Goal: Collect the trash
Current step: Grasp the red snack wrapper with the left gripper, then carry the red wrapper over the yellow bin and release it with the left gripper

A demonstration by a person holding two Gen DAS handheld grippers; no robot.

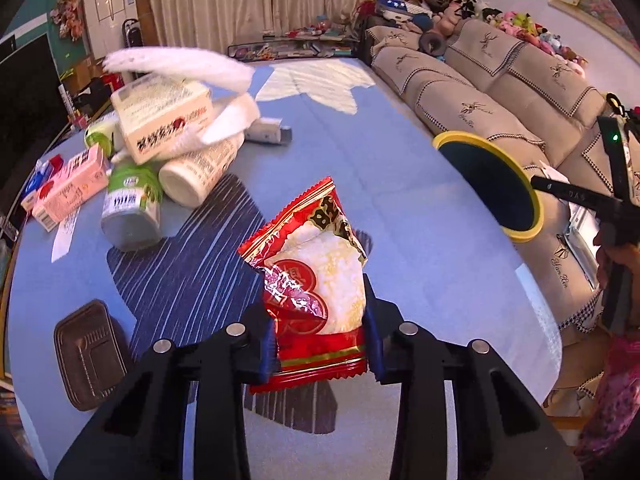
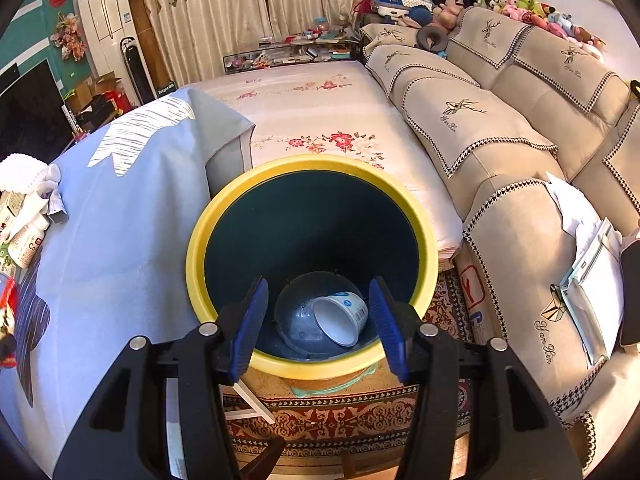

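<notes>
Transport step judged in hand: red snack wrapper (image 1: 316, 300) clamped in left hand-held gripper (image 1: 322, 354), lifted above blue-covered bed (image 1: 420, 208). Right hand-held gripper (image 2: 318, 326) held apart, empty, over yellow-rimmed bin (image 2: 308, 168) at right. Next: wrapper to be carried right, released into bin.

A beige sofa (image 2: 500, 128) with deer-print covers runs along the right side, and a row of plush toys (image 2: 532, 8) sits on its far backrest. Papers (image 2: 592, 264) lie on the near sofa arm. Cream curtains (image 2: 240, 8) hang at the far wall, with a low cluttered shelf (image 2: 288, 54) below them. A dark television screen (image 2: 28, 116) stands at the left, next to a white cabinet (image 2: 102, 16). A patterned red rug (image 2: 340, 420) covers the near floor. A floral sheet (image 2: 320, 120) lies beneath the blue cloth (image 2: 120, 220).
</notes>
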